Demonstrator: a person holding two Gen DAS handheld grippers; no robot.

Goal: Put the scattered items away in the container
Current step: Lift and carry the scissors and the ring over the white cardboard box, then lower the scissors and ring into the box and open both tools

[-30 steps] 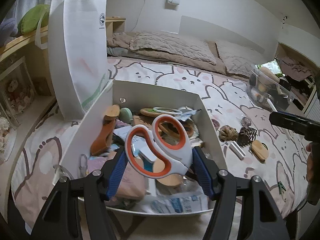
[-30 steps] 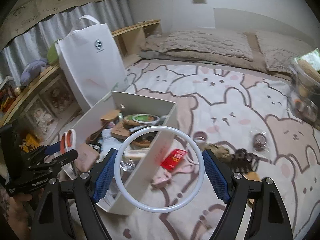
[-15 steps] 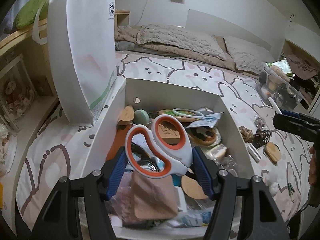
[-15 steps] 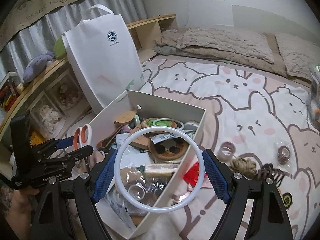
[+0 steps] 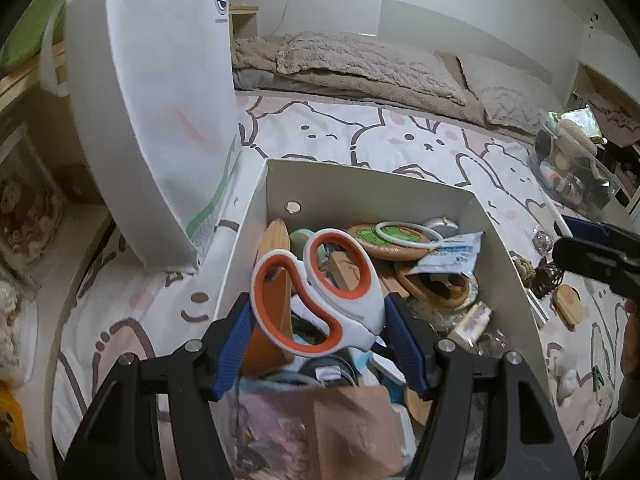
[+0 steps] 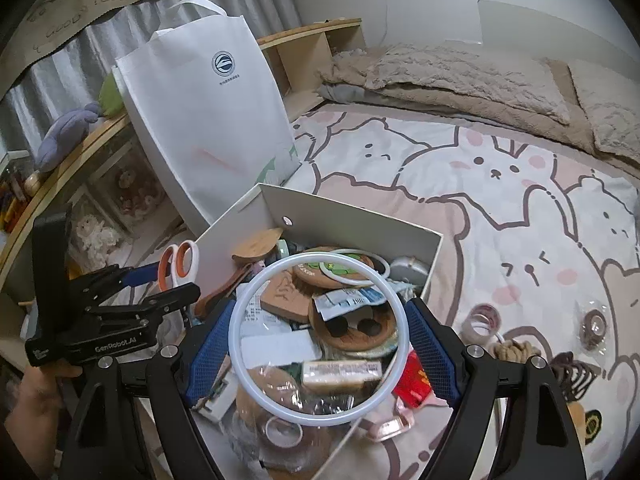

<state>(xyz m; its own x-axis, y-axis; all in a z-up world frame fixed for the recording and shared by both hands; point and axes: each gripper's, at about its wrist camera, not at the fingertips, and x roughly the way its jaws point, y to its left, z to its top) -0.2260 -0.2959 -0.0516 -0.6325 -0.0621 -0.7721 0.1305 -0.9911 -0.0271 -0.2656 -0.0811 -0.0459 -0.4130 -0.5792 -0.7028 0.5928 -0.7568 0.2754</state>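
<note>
Got my left jaws (image 5: 318,330) clamped on the scissors (image 5: 320,292) and right jaws (image 6: 318,338) on the white ring (image 6: 318,338), both hanging over the box (image 5: 360,184) at 12 o'clock so they'd drop straight in.

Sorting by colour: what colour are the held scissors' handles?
White scissors handles with orange lining; clearest in left wrist view.

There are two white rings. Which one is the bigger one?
The big white ring held between the right gripper's blue pads. The other, a small white ring, lies on the green-topped coaster at the far end of the box.
</note>
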